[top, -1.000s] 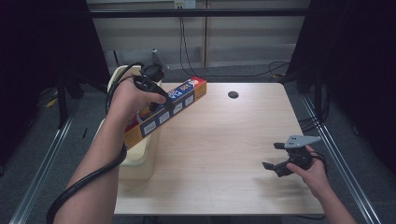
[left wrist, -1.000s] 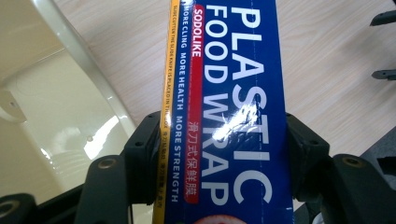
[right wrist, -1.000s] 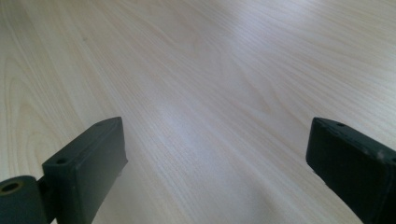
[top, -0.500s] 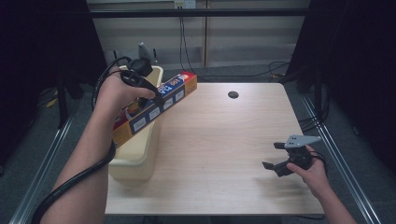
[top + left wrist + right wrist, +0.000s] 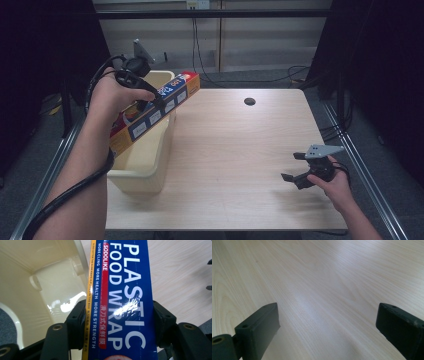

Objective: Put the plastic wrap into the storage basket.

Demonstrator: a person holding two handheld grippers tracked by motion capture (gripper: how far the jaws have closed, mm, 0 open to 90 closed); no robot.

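We note the left gripper [image 5: 145,97] has carried the plastic wrap box [image 5: 155,112] leftward, now tilted above the cream bin [image 5: 145,165], jaws pinching its sides. The right gripper [image 5: 300,172] remains low over the table [image 5: 240,150], jaws spread, empty.

— What do the tools look like?
— The left gripper [image 5: 150,100] and right gripper [image 5: 295,172] are black, each topped by a grey three-cornered plate.
— Details?
— Blocky jaws with round screw holes; a thick black cable trails along the bare left forearm.
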